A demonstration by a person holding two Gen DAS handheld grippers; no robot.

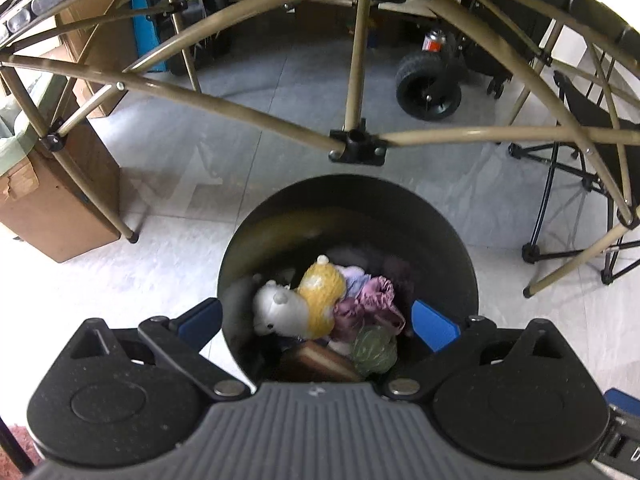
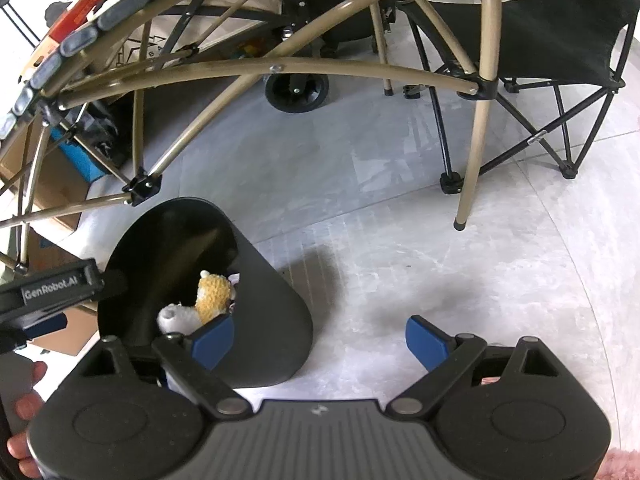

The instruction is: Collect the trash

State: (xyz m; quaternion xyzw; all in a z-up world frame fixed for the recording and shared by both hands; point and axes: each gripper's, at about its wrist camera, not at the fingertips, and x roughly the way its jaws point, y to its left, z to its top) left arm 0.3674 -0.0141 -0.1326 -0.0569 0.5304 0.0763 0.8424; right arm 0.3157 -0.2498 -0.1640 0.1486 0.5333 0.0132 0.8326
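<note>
Left wrist view: your left gripper (image 1: 318,322) hangs directly over the mouth of the black bin (image 1: 348,216), its blue pads spread wide with nothing between them. Inside the bin lie a white soft toy (image 1: 280,312), a yellow knitted toy (image 1: 322,294), a crumpled purple cloth (image 1: 370,306), a green crumpled ball (image 1: 374,350) and a brown flat piece (image 1: 316,362), all packed touching one another at the bottom.

Right wrist view: your right gripper (image 2: 320,340) is held just to the right of the bin (image 2: 272,304), over bare grey floor (image 2: 440,264); its jaws also stand apart and empty. Its left pad overlaps the bin's rim in the picture. The yellow toy (image 2: 214,294) and the white toy (image 2: 176,318) show inside. The left gripper's body (image 2: 52,290) enters at the left edge, over the bin.

Behind the bin stand a tan folding frame (image 1: 360,136), a black folding chair (image 2: 560,40), a wheeled cart (image 1: 428,88) and cardboard boxes (image 1: 60,208).
</note>
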